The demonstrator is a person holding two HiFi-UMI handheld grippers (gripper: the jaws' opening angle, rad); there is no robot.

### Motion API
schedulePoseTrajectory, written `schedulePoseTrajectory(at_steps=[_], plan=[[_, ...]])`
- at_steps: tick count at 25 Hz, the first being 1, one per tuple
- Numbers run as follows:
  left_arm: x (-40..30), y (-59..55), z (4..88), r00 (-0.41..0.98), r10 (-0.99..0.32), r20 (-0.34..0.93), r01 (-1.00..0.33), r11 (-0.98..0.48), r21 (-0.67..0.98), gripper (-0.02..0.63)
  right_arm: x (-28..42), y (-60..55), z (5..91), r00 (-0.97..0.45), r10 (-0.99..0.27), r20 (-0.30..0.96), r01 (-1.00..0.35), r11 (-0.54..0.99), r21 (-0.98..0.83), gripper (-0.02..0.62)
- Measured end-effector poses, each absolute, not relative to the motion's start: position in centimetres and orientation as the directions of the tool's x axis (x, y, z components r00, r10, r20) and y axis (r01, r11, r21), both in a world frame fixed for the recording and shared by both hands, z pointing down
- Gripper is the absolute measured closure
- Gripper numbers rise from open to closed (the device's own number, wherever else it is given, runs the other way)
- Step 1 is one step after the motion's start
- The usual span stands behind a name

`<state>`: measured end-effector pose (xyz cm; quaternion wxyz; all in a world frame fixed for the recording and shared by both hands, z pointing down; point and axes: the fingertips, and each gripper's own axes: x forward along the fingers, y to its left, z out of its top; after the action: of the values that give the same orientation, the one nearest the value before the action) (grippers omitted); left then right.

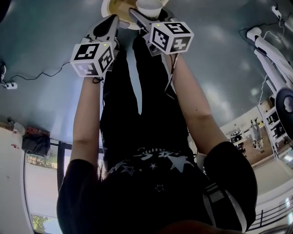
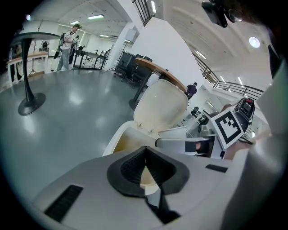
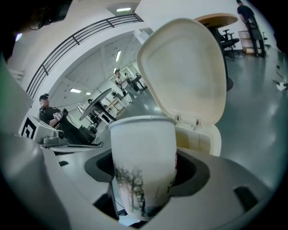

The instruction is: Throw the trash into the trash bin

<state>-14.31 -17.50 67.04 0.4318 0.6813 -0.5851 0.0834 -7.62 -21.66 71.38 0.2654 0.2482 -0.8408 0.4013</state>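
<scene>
A white trash bin stands on the grey floor ahead of me, its cream lid flipped up and its inside showing. My right gripper is shut on a white paper cup printed with dark trees, held upright just short of the bin's rim. In the head view the cup hangs over the bin's edge. My left gripper sits beside it on the left, its pads meeting at the tips with nothing between them, pointing down at the bin. The right gripper's body shows at the left gripper view's right.
A pedestal table stands on the floor to the left and a round wooden table with office chairs behind the bin. People stand far off. A cable runs across the floor on the left, and a white machine stands at the right.
</scene>
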Motion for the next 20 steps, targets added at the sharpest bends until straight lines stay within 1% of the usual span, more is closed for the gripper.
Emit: schedulePoseTrajectory(at_steps=[3, 13, 20], plan=[[-14.7, -17.4, 68.5, 0.303, -0.714, 0.631, -0.868, 0.067, 0.492, 0.595, -8.3, -21.4, 72.6, -0.743, -0.198, 0.639, -0.619, 0.565, -0.546, 0.265], [-15.1, -17.6, 72.1, 0.294, -0.691, 0.66, -0.888, 0.058, 0.456, 0.595, -9.3, -21.4, 76.8, -0.708, -0.165, 0.687, -0.608, 0.637, -0.473, 0.265], [-15.6, -16.6, 73.8, 0.293, -0.668, 0.684, -0.894, 0.062, 0.444, 0.595, -10.9, -21.8, 77.8, -0.726, -0.173, 0.666, -0.608, 0.612, -0.505, 0.265]])
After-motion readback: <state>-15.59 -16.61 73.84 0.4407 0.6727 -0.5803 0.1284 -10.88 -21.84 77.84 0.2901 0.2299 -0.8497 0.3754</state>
